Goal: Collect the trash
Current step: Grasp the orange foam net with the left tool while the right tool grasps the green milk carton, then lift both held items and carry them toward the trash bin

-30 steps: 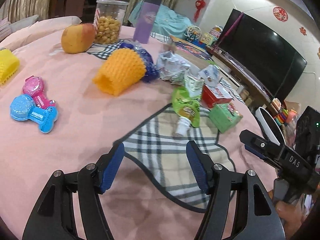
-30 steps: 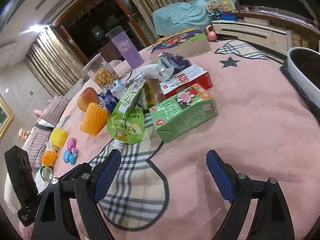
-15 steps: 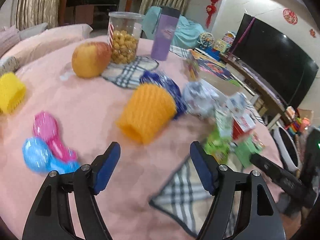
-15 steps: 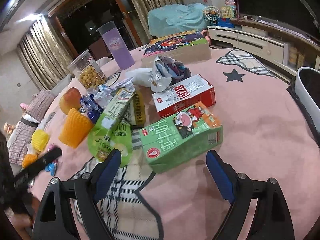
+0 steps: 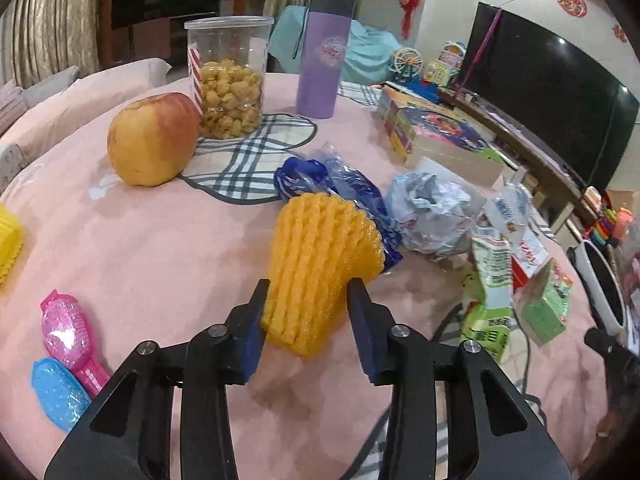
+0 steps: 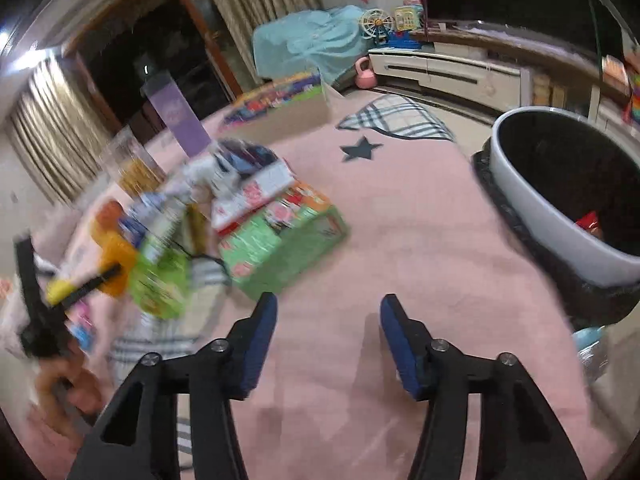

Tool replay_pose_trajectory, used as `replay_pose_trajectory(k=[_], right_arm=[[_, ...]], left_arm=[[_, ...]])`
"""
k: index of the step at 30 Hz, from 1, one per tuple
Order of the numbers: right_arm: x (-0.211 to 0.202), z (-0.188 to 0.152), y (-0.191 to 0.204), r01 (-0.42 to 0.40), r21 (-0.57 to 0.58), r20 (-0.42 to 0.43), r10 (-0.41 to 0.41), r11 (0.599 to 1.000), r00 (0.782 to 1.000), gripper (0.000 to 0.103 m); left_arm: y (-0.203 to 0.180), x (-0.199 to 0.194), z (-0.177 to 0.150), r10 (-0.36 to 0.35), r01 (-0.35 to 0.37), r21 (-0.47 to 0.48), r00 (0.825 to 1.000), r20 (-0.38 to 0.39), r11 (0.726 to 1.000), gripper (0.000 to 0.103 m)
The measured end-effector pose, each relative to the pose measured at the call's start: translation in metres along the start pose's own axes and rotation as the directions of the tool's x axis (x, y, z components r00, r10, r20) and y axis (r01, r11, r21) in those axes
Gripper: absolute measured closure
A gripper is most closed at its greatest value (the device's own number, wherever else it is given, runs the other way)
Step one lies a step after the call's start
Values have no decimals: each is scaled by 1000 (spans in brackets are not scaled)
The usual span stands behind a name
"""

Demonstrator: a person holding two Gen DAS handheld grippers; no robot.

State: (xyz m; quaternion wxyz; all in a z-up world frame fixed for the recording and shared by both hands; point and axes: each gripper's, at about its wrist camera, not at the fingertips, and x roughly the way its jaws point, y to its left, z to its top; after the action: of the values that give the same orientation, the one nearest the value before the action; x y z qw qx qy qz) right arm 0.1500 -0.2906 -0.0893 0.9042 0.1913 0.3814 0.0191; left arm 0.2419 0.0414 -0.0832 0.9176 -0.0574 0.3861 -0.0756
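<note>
Orange foam net [image 5: 320, 264] squeezed between closing left tongs [image 5: 306, 312], right tongs [image 6: 328, 332] narrowing, empty, over pink table [image 6: 400, 216].

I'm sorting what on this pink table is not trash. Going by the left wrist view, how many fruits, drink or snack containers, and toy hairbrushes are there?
Fruit: 1, the yellow-red apple.
Containers: 2, the clear plastic jar of puffed snacks and the tall purple tumbler.
Toy hairbrushes: 2, a glittery pink one and a blue one.
Total: 5
</note>
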Motion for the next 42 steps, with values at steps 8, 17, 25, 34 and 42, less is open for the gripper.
replay_pose_trajectory(k=[8, 17, 25, 34, 42], right_arm=[[49, 14, 57, 146, -41, 17, -146, 988, 989, 14], [44, 5, 31, 135, -74, 2, -135, 988, 991, 71], [-12, -14, -17, 91, -120, -30, -95, 989, 995, 78], [-15, -4, -24, 87, 19, 35, -88, 996, 996, 17], [27, 12, -22, 164, 54, -9, -164, 985, 986, 19]], left_arm=[[1, -47, -18, -83, 87, -83, 996, 44, 993, 69], [-25, -68, -34, -170, 171, -51, 985, 29, 984, 69], [-57, -71, -50, -244, 244, -30, 970, 5, 969, 69], [-90, -59, -65, -279, 279, -11, 959, -49, 960, 69], [-90, -60, -64, -276, 275, -23, 960, -51, 961, 69]])
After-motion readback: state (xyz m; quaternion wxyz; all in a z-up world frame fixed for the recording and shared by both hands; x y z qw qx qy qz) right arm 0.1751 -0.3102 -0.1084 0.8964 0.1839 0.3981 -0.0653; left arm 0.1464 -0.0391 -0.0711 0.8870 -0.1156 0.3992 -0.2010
